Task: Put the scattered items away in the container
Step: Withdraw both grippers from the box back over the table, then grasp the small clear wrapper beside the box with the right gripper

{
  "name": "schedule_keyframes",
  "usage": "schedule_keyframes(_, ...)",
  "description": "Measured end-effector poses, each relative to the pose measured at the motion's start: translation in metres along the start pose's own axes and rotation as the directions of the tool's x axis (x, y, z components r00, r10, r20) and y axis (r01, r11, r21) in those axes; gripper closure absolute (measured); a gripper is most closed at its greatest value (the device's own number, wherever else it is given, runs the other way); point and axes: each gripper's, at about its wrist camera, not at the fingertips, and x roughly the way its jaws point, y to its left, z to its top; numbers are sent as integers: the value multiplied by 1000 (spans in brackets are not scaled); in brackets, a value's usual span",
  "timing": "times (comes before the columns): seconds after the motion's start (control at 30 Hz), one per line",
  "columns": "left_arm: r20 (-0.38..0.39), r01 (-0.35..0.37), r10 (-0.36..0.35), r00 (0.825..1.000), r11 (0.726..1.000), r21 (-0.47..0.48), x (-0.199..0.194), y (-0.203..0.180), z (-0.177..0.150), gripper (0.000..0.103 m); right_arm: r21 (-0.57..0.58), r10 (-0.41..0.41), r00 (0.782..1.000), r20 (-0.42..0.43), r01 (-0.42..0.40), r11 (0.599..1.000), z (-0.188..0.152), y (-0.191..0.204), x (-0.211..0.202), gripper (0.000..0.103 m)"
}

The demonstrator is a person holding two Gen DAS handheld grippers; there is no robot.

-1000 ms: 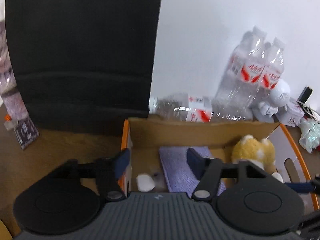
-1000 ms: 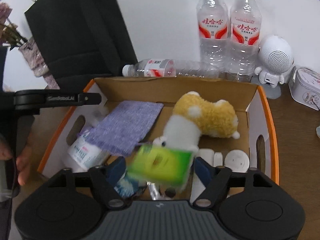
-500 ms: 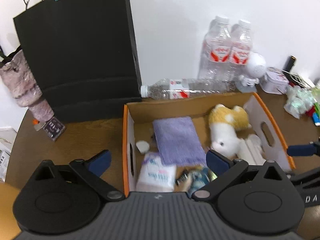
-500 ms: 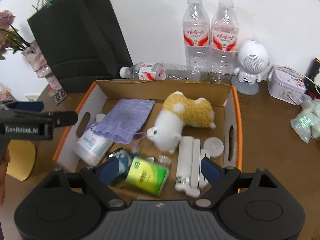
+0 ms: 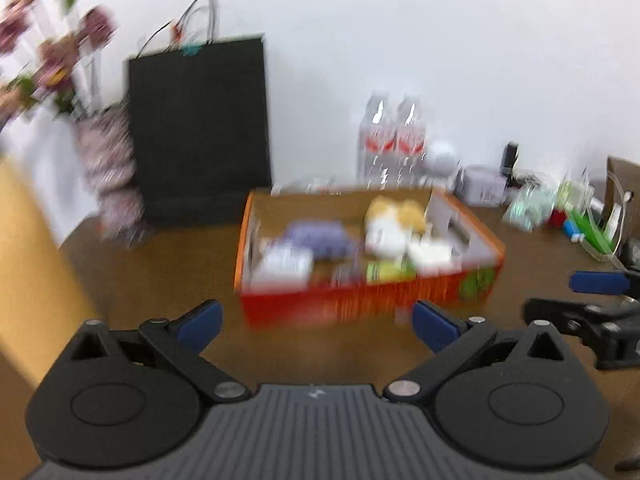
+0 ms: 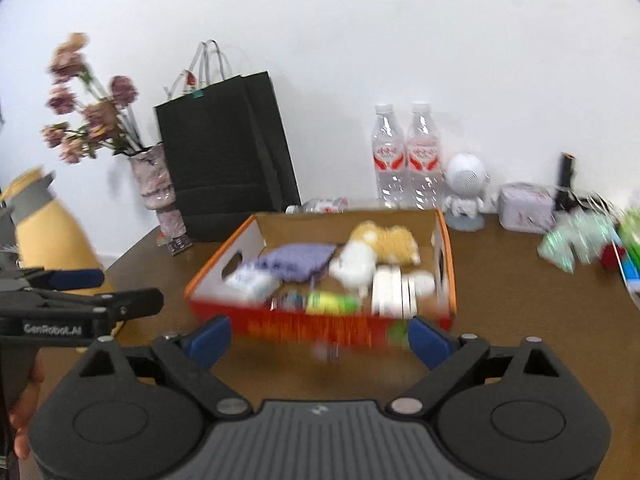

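An orange-rimmed cardboard box sits mid-table. It holds a purple cloth, a yellow-and-white plush toy, a white packet, a green pack and white pieces. My left gripper is open and empty, back from the box's near wall. My right gripper is open and empty in front of the box. Both views are blurred.
Behind the box stand a black paper bag, a vase of dried flowers, two water bottles, a lying bottle, a white robot speaker and a small tin. Clutter lies far right. A yellow chair stands left.
Both grippers have pulled up and back from the box, which now shows whole and farther away. The green pack has left the right gripper and lies in the box.
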Motion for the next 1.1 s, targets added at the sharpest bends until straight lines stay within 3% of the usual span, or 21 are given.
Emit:
schedule_keyframes(0.13,-19,8,-9,1000,999,-46,-24,-6,-80,0,54,-117,993,20,116,992,-81,4,-27,8)
schedule_keyframes(0.2,-44,13,-14,999,999,-30,-33,-9,-109,0,61,-128,992,0,128,990,-106,5,-39,8)
schedule_keyframes(0.4,-85,36,-39,996,999,-31,-42,-10,-127,0,-27,-168,985,-40,167,986,-132,14,-45,7)
schedule_keyframes(0.53,-93,4,-6,996,1000,-23,-33,-2,-116,0,-33,-152,985,-84,149,988,-128,17,-27,9)
schedule_keyframes(0.7,-73,12,-13,997,1000,-17,-14,14,-80,0,-119,-151,988,-10,149,982,-87,29,12,11)
schedule_keyframes(0.8,-48,19,-19,999,1000,-7,3,20,-53,0,-104,-146,987,66,152,983,-57,29,49,13)
schedule_keyframes(0.9,-43,37,-37,998,999,-2,23,23,-34,0,-96,-136,989,58,141,985,-37,29,97,22)
schedule_keyframes(1.03,-53,66,-67,996,998,-26,47,27,-31,0,-108,-167,986,-16,165,980,-27,29,150,45)
schedule_keyframes(1.1,-89,110,-116,989,991,-75,56,31,-38,0,-98,-160,986,-43,155,983,-26,26,165,47)
